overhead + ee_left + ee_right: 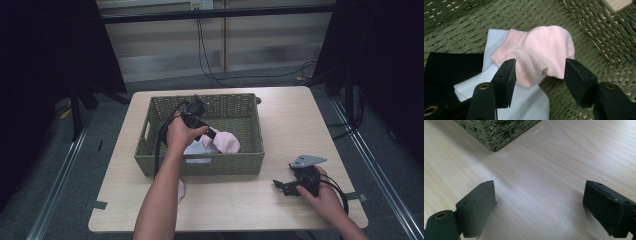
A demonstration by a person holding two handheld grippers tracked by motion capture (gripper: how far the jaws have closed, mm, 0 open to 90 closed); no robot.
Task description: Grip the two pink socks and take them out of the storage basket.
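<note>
Item 1: green woven basket (150, 131), centre of the high view, on the light wood counter (290, 120).
Item 2: pink sock (541, 53), lying in the basket over a white sock (529, 105); a black cloth (446, 72) sits at lower left of the left gripper view.
Item 3: my left gripper (540, 75), jaws wide apart either side of the pink sock, gripping nothing.
Item 4: my right gripper (539, 207), lower right of the high view, jaws spread, empty, just above bare counter.
Item 5: a pink cloth (181, 190) on the counter below the basket.
</note>
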